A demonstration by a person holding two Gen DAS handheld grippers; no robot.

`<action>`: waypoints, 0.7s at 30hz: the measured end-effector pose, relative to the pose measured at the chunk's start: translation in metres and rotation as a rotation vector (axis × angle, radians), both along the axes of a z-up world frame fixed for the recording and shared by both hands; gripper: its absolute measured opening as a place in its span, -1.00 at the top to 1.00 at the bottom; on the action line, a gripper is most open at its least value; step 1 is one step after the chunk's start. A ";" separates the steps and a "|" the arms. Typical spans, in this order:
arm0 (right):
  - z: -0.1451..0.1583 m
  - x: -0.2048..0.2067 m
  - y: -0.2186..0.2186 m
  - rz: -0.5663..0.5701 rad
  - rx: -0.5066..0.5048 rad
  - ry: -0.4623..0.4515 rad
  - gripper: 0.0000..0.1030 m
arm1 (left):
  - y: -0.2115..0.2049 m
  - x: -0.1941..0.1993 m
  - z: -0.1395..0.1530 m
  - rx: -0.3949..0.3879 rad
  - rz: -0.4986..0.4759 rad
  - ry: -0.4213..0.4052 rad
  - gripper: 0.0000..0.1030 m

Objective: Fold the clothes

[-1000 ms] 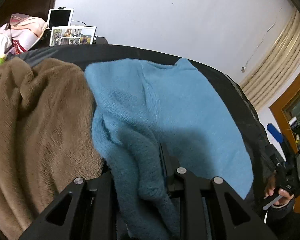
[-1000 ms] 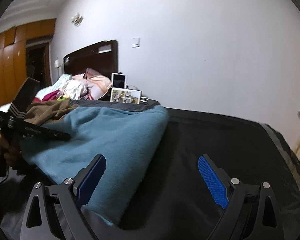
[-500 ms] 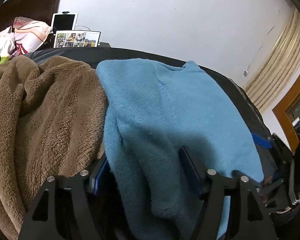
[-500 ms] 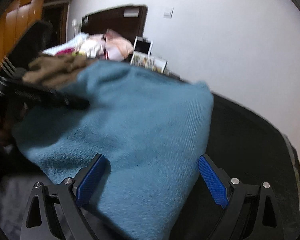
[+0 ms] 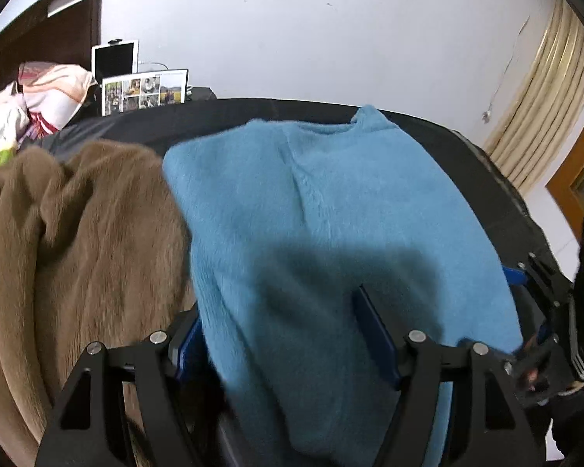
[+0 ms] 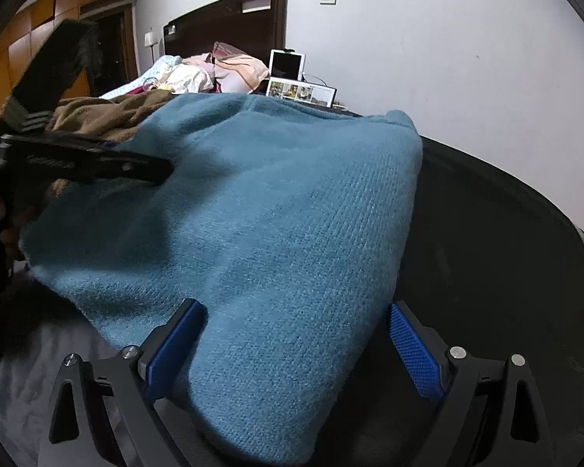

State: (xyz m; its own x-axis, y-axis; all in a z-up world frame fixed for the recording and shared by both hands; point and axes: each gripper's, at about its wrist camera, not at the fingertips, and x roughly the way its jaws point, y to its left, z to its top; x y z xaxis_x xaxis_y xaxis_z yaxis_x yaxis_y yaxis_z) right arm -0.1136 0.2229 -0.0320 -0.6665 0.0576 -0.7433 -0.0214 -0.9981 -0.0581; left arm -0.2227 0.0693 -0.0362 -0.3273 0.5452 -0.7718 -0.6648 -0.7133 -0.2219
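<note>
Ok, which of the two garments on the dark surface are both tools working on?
The blue sweater, which lies between the open fingers of both tools; the brown fleece garment sits beside it, untouched.

Left gripper (image 5: 288,334) jaws released the blue sweater (image 5: 331,214), now spread.

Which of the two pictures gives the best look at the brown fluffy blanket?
The left wrist view: the brown blanket fills its left side, with folds and pile clear, lying against the blue sweater. The right wrist view shows only a crumpled strip of the blanket behind the sweater and the other tool.
</note>
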 end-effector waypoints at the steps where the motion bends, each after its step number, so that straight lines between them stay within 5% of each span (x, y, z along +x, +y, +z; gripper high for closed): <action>1: 0.002 0.001 0.003 0.002 -0.021 0.004 -0.87 | 0.002 -0.004 -0.001 0.000 0.002 -0.009 -0.49; 13: 0.018 -0.033 0.059 -0.049 -0.296 0.031 -0.88 | 0.010 -0.030 -0.010 0.050 -0.023 -0.138 -0.57; 21: 0.007 -0.060 0.061 -0.041 -0.339 -0.008 -0.96 | 0.014 -0.035 -0.015 0.058 -0.041 -0.157 -0.61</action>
State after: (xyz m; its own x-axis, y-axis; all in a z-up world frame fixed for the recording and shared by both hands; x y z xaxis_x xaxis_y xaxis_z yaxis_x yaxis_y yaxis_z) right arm -0.1732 0.2838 -0.0248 -0.6627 -0.1675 -0.7299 -0.0626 -0.9589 0.2769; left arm -0.2576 0.0830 -0.0513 -0.1820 0.6004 -0.7787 -0.6470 -0.6695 -0.3650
